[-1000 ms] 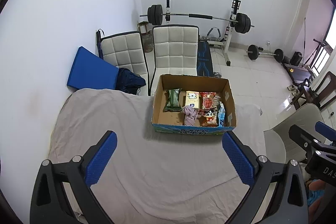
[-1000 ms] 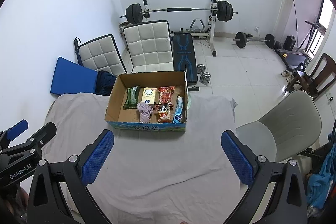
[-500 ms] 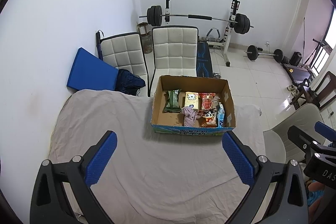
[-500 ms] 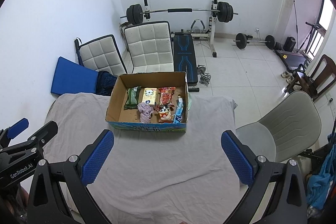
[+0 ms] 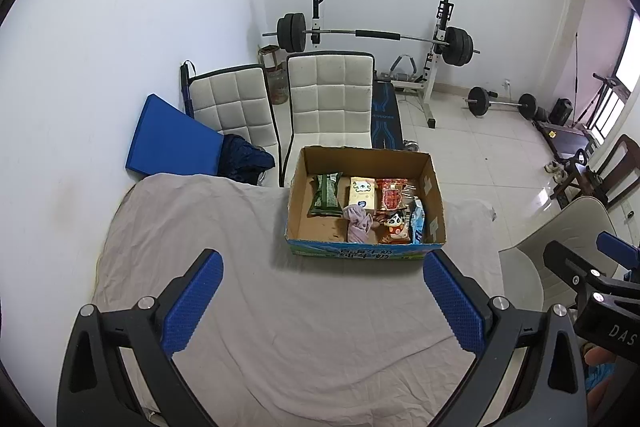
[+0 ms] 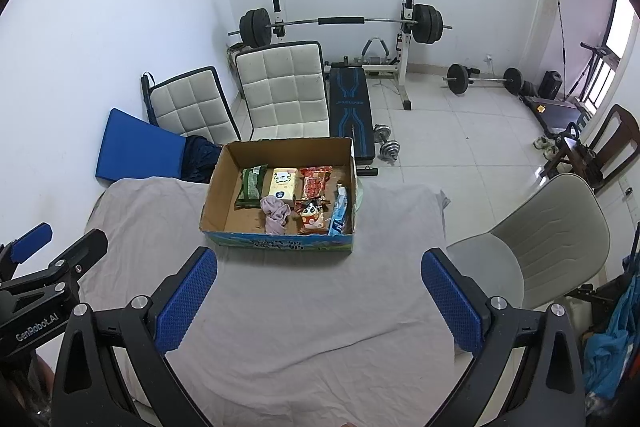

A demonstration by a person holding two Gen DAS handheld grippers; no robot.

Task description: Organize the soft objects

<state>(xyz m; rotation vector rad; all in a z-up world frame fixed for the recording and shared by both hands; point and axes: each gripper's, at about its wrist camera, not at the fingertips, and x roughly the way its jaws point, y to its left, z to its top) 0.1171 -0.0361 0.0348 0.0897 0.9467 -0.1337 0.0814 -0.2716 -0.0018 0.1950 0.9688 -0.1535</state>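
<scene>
So both grippers are hanging above the near end of the table, nothing in either one. The left gripper (image 5: pixel 322 297) has its jaws spread wide, and the right gripper (image 6: pixel 318 293) is spread just as wide and empty too. They're well back from the cardboard box (image 5: pixel 362 254), which sits toward the far edge of the table on the wrinkled grey cloth (image 5: pixel 256 323).

All the stuff to sort is inside that box: a green packet (image 5: pixel 326 194) at the far left, a yellow tissue pack (image 5: pixel 363 193) next to it, a red snack bag (image 5: pixel 394 195), a cartoon snack bag (image 5: pixel 394 227) in front of that, a light blue packet (image 5: pixel 418 225) standing against the right wall, and a crumpled pink cloth (image 5: pixel 357 223) lying partly on the tissue pack.

What I'd worry about:

- The things are packed tight and touching. Going in for the pink cloth with jaws this wide could easily pinch the tissue pack or the cartoon bag along with it.
- The box walls are tall. A low, angled reach probably clips the near wall and shoves the whole box toward the far edge, and there's only floor and chairs behind it.
- The cloth on the table is loose and creased, so a nudged box might slide or drag it.
- Crinkly snack bags look slippery, and a shallow pinch on a corner could let go halfway out.
</scene>
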